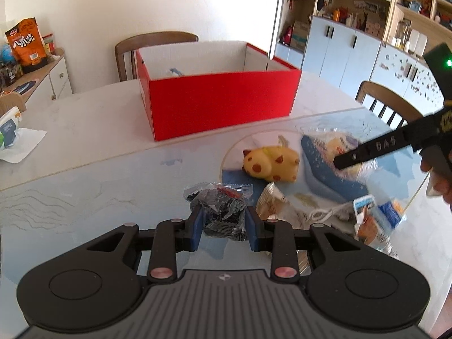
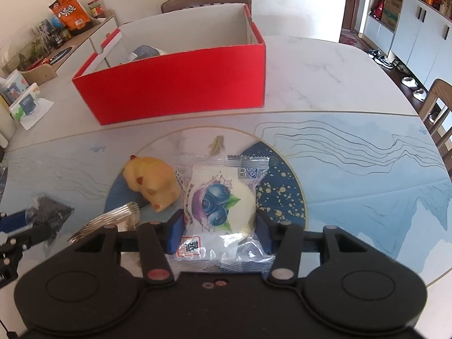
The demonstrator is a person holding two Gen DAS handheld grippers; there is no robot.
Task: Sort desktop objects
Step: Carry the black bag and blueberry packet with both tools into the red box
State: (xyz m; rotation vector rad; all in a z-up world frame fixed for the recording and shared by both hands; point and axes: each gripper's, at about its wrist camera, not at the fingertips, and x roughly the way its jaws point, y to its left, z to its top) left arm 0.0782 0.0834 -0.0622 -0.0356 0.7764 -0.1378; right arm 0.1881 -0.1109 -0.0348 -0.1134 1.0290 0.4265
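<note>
My left gripper (image 1: 223, 221) is shut on a dark crinkly snack packet (image 1: 223, 209), held just above the blue table mat (image 1: 99, 192). That packet (image 2: 48, 209) also shows at the left edge of the right wrist view. My right gripper (image 2: 219, 223) is shut on a clear blueberry bread packet (image 2: 217, 197), its blue pads pressing both sides. In the left wrist view one black right finger (image 1: 367, 152) lies across that packet (image 1: 339, 144). A yellow spotted toy animal (image 1: 272, 163) (image 2: 154, 182) lies between the two. The open red box (image 1: 220, 104) (image 2: 180, 84) stands behind, with items inside.
A silver-wrapped snack (image 1: 271, 200) (image 2: 113, 220), a white cable (image 1: 325, 212) and a blue-and-white packet (image 1: 378, 214) lie near the grippers. Tissue packs (image 1: 8, 135) sit at the table's left edge. Wooden chairs (image 1: 155, 42) (image 2: 435, 104) stand behind and to the right.
</note>
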